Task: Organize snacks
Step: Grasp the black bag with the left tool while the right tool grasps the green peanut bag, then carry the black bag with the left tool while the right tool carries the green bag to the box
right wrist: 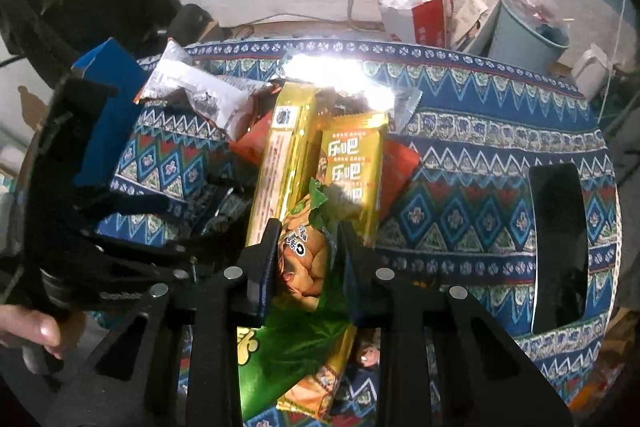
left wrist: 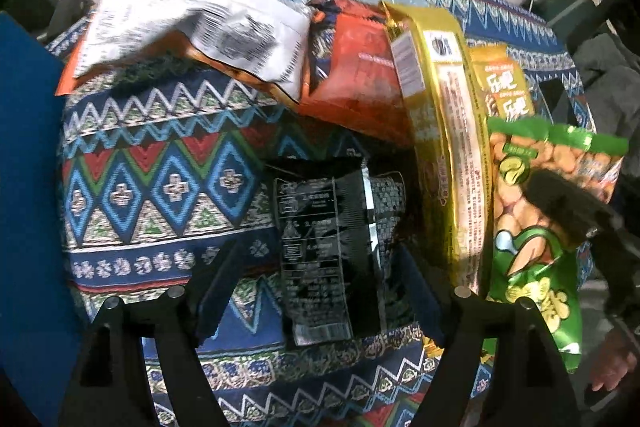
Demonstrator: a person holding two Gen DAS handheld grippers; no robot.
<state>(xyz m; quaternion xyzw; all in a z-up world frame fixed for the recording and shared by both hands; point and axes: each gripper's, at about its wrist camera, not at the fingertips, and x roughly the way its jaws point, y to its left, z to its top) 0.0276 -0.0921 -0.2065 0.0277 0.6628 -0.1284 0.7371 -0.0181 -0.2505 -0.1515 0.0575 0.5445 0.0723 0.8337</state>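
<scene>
Two grippers: right gripper (right wrist: pixel 306 247) clamps the green bag (right wrist: pixel 308 267); left gripper (left wrist: pixel 316 287) spread wide around the black packet (left wrist: pixel 320 247)

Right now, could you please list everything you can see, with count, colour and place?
green packet: 1, green with peanuts pictured, pinched in the right gripper
gold packets: 2, gold, side by side mid-table under the green one
black packet: 1, black, flat on the cloth between the left fingers
orange packet: 1, orange-red, behind the black one
white packet: 1, white back with orange edge, far left of the pile
tablecloth: 1, blue, red, green pattern, covers the table
blue box: 1, blue, left table edge
black tray: 1, black, right side of the table
left gripper: 1, black, open around the black packet
right gripper: 1, black, closed on the green packet
</scene>
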